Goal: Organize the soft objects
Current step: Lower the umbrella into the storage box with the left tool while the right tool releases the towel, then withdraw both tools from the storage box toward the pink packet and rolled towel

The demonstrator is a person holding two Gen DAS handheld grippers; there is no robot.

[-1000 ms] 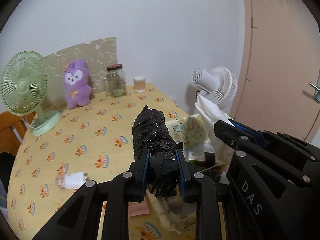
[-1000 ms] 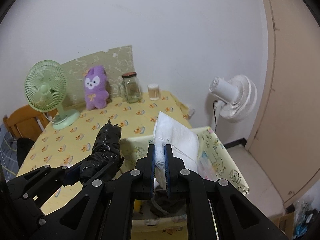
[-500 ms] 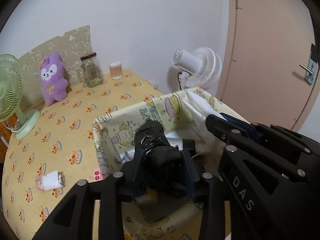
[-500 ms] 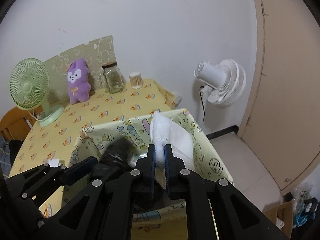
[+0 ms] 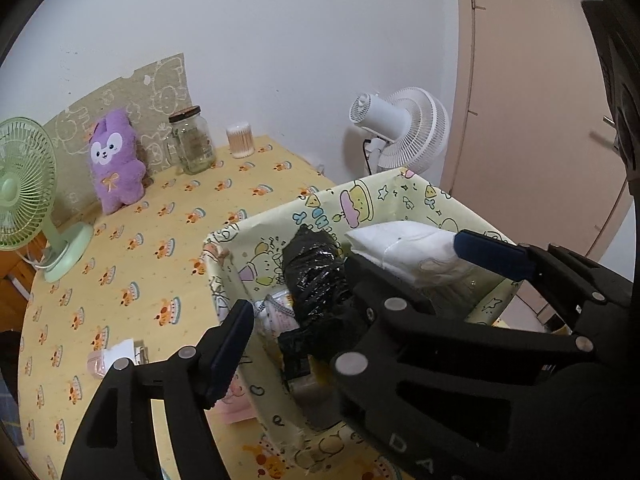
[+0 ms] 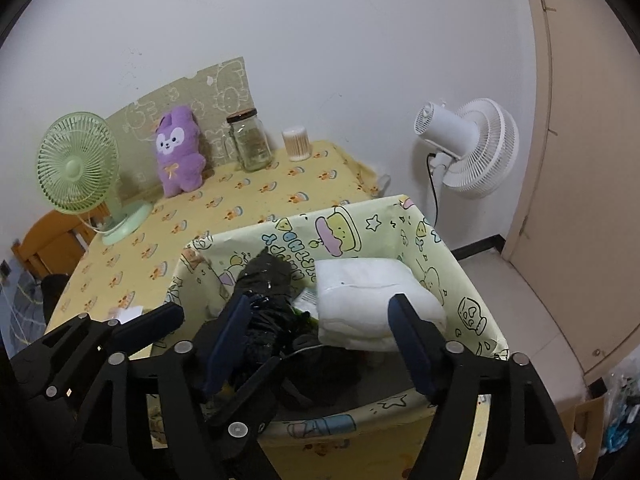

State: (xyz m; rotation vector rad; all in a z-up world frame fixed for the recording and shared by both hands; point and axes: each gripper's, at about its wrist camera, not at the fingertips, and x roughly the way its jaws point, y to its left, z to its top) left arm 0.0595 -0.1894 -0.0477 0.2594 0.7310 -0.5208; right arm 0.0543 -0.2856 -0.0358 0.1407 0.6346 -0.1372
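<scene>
Both grippers hang over the bin, jaws just opened wide and empty: the black bundle lies lengthwise ahead of the left gripper, the white pack inside the bin between the right gripper's fingers.

A plain white wall stands ahead of me; a pinkish-beige door closes the right side; pale floor tiles run below it; a table in a yellow patterned cloth sits against the wall; a wooden chair shows at its left; the light is soft and even.
</scene>
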